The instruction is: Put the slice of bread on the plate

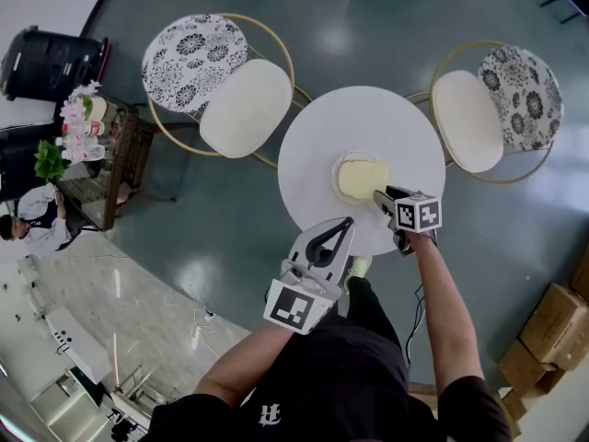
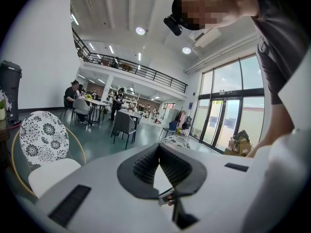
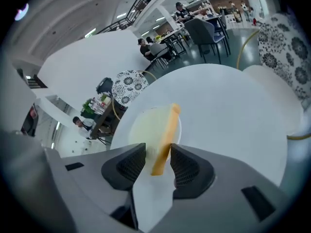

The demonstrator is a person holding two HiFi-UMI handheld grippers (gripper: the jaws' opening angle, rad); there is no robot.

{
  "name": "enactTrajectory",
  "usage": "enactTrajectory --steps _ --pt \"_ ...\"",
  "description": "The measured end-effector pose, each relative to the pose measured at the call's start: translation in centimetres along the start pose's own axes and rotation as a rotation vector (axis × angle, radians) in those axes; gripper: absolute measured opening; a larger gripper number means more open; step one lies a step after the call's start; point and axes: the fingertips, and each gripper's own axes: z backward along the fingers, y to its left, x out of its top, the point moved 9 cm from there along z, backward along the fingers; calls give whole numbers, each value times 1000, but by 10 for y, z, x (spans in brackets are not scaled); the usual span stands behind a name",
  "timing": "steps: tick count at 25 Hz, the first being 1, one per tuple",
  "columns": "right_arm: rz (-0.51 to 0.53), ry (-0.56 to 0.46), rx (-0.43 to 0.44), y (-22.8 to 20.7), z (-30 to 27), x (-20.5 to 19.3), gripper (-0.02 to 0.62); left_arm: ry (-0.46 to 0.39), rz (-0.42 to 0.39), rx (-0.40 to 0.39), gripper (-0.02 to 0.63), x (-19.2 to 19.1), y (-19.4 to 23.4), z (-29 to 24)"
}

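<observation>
A pale yellow slice of bread (image 1: 359, 178) lies on a small white plate (image 1: 336, 169) near the front of the round white table (image 1: 368, 118). My right gripper (image 1: 378, 195) reaches its near right edge from below. In the right gripper view the bread (image 3: 165, 139) runs edge-on between the jaws of the right gripper (image 3: 158, 161) over the plate (image 3: 141, 125). A gap shows beside the left pad, so the jaws stand open around it. My left gripper (image 1: 347, 222) hovers by the table's front edge, with its fingertips together and nothing in them. In its own view the left gripper (image 2: 159, 147) faces across the room.
Two chairs with patterned backs stand behind the table, one at the left (image 1: 230, 90) and one at the right (image 1: 497, 104). A low side table with flowers (image 1: 87, 145) and a black bin (image 1: 51, 63) are at far left. Cardboard boxes (image 1: 543, 330) sit at lower right.
</observation>
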Motion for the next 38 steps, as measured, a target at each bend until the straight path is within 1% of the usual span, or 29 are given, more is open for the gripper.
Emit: enactTrajectory --steps 1,3,6,10,12,17,22,25,28,31,34,38 --pt "26 7 -32 0 -1 0 145 -1 0 0 6 0 0 0" --pt "75 18 -80 1 -3 0 185 2 -1 1 6 0 0 -1" --pt "116 26 -116 0 -6 1 219 1 0 5 6 -2 2 -3" --pt "121 22 -123 -3 -7 -2 224 -3 -4 7 6 -3 2 -3" --pt "128 11 -140 -2 -2 -2 224 1 -3 9 6 -3 2 -2" --pt "166 -64 -162 14 22 6 222 7 -3 7 6 -5 -3 2" --pt "222 -161 -111 53 57 13 218 5 -1 3 6 -5 -13 5" --pt "275 -240 -85 85 91 17 137 15 -15 6 6 -4 -21 9" --pt "339 -313 -36 120 129 19 97 26 -32 13 6 0 -33 15" --pt "389 -377 19 153 167 17 40 35 -52 34 6 6 -49 24" --pt "419 -444 53 182 204 11 10 42 -59 55 6 15 -68 35" --pt "480 -519 88 214 250 -1 6 12 -56 55 6 29 -98 55"
